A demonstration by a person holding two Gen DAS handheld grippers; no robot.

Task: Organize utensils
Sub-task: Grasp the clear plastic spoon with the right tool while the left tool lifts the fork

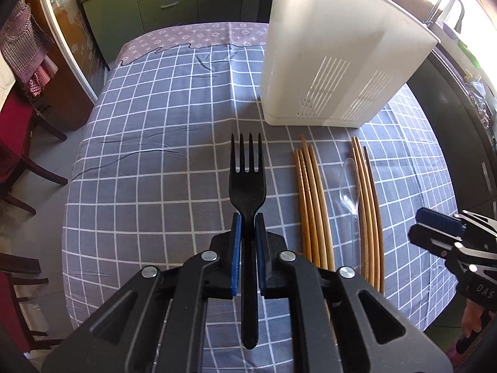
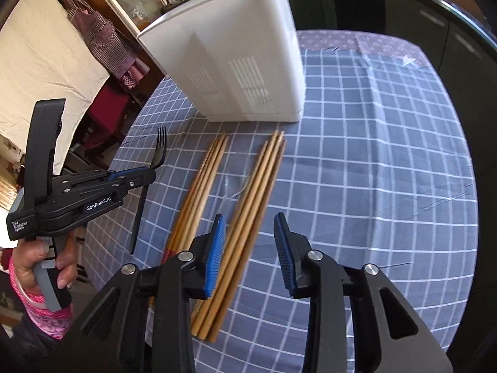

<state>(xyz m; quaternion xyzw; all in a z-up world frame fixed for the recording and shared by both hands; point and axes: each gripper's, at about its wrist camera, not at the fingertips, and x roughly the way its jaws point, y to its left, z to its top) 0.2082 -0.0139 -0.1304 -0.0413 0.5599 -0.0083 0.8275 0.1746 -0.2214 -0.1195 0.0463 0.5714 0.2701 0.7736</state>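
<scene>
We note the left gripper (image 1: 247, 233) clamped on the neck of a black plastic fork (image 1: 248, 180), tines pointing toward the far white utensil holder (image 1: 335, 62), which stands upright on the checked tablecloth (image 1: 149, 155). The fork hangs clear of the cloth, held only at a thin section; we judge it could pivot between the pads if swung fast, and the tines could catch on the holder's rim, since its opening is not visible from here. The right gripper (image 2: 250, 248) has its jaws part open with nothing pressed between them, poised above the right bundle of wooden chopsticks (image 2: 245, 223); a second bundle (image 2: 198, 186) lies just left of it. A clear plastic spoon (image 1: 349, 186) lies between the two bundles, hard to see in the right wrist view. Risk: closing on the bundle may take only some sticks, roll the others aside, or nudge the spoon.
</scene>
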